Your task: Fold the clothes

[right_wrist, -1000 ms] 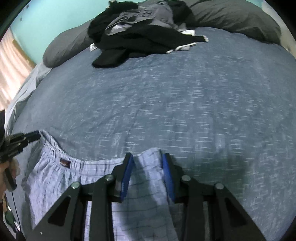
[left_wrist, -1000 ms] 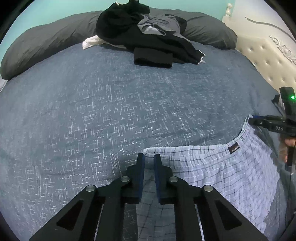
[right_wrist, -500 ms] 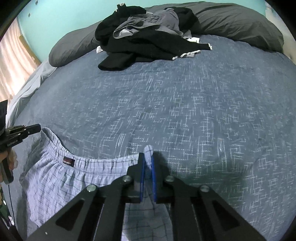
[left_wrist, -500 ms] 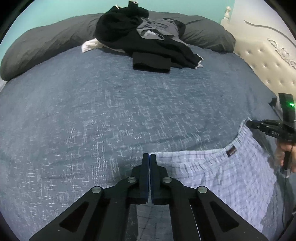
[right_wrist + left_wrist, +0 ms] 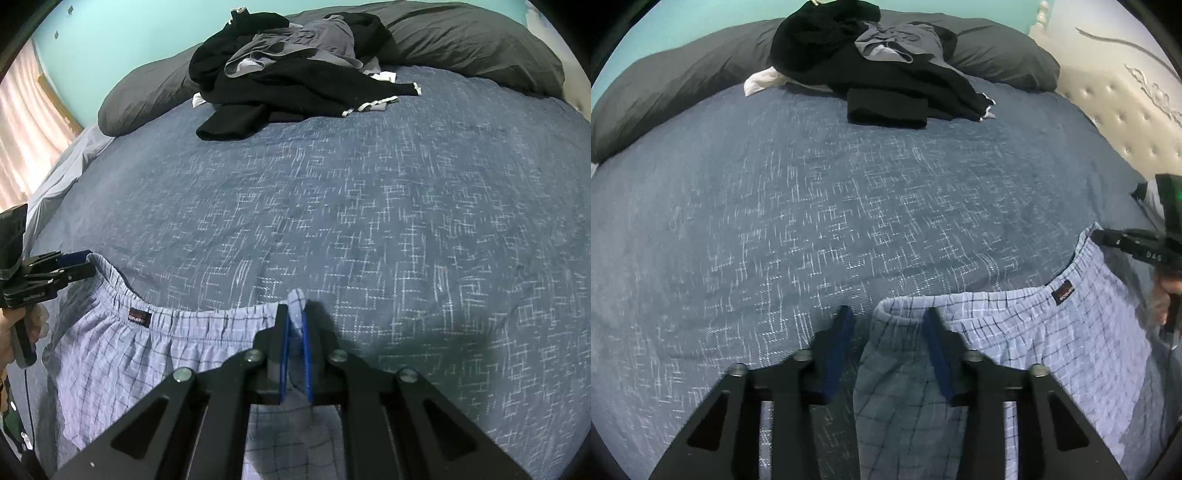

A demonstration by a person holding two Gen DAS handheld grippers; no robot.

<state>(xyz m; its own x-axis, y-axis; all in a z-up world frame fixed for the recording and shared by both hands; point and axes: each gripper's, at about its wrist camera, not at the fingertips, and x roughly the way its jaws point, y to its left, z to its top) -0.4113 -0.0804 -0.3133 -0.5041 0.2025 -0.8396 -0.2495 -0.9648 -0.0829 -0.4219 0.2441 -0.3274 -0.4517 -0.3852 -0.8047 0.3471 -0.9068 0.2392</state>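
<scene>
Bedspread (image 5: 798,206), blue-grey weave with pale crosshatch flecks, covered bed. Dark grey pillows (image 5: 668,85) lay plump along far edge. Black and grey clothes pile (image 5: 291,70) sat crumpled at far centre. Pale blue checked shorts (image 5: 1052,343), elastic waistband gathered, lay flat at near edge. Left gripper (image 5: 888,323) jaws opening, waistband corner between, untouched. Right gripper (image 5: 295,321) jaws clamped on other waistband corner.
</scene>
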